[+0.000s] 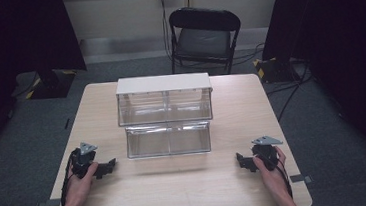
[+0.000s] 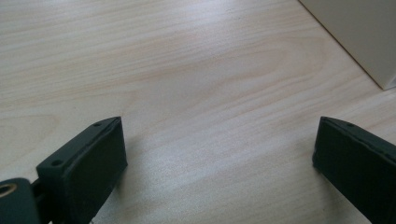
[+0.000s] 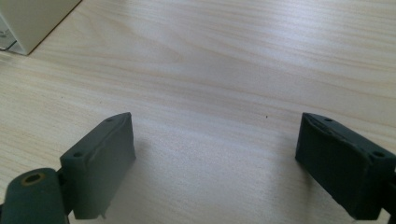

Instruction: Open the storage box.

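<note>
A clear plastic two-tier drawer unit (image 1: 165, 105) with a white top stands at the middle of the light wood table (image 1: 178, 183); its lower drawer (image 1: 168, 139) is pulled out toward me. My left gripper (image 1: 107, 167) rests on the table at the front left, a hand around it, jaws wide apart over bare wood (image 2: 219, 149). At the front right, my right gripper (image 1: 241, 161) lies the same way, open with nothing between its jaws (image 3: 215, 154). A pale corner of the drawer unit (image 2: 359, 37) shows in the left gripper view, and again (image 3: 28, 23) in the right gripper view.
A black folding chair (image 1: 204, 37) stands behind the table. Cables (image 1: 290, 88) trail over the grey floor at the right. Dark curtains (image 1: 345, 33) hang on both sides. Bare tabletop lies between the grippers and in front of the drawer.
</note>
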`<state>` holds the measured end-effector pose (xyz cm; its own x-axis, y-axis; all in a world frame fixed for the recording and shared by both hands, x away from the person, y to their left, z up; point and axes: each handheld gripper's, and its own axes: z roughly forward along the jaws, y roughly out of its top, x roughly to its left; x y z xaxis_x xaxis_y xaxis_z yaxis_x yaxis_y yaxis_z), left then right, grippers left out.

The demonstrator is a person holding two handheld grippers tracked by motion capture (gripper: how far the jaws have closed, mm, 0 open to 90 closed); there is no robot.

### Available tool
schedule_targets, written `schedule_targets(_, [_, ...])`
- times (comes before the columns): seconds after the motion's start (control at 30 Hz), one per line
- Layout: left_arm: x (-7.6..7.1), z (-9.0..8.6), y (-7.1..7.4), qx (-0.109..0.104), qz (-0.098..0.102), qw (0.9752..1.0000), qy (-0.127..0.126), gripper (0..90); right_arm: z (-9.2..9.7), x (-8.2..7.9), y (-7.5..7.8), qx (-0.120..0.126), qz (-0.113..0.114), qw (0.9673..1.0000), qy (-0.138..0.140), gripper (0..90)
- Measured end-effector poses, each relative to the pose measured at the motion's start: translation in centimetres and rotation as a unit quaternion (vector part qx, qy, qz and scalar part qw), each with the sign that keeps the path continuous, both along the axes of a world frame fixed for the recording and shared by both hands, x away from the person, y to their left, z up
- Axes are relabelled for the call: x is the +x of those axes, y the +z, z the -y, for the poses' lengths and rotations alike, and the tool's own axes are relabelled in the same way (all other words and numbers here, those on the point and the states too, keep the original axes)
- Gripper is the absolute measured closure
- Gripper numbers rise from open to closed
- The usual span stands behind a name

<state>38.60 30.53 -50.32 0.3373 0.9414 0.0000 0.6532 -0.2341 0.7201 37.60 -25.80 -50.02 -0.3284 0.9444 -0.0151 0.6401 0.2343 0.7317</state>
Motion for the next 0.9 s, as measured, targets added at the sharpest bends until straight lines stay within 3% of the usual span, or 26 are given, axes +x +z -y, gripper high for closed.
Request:
schedule_targets(0.43, [0.0, 0.0, 0.0, -0.001, 0.0, 1.0, 0.0, 2.2, 0.0, -0.2, 0.2, -0.001, -0.002, 1.0, 0.001, 14.2])
schedule_targets(0.63, [0.0, 0.0, 0.0, -0.001, -0.001, 1.0, 0.001, 1.6, -0.2, -0.6, 1.3, 0.006, 0.02, 0.9998, 0.002, 14.2])
schedule_targets(0.9, [0.0, 0.0, 0.0, -0.001, -0.001, 1.0, 0.004, 1.2, -0.8, -0.9, 2.1, 0.023, 0.027, 0.9992, 0.017, 14.6])
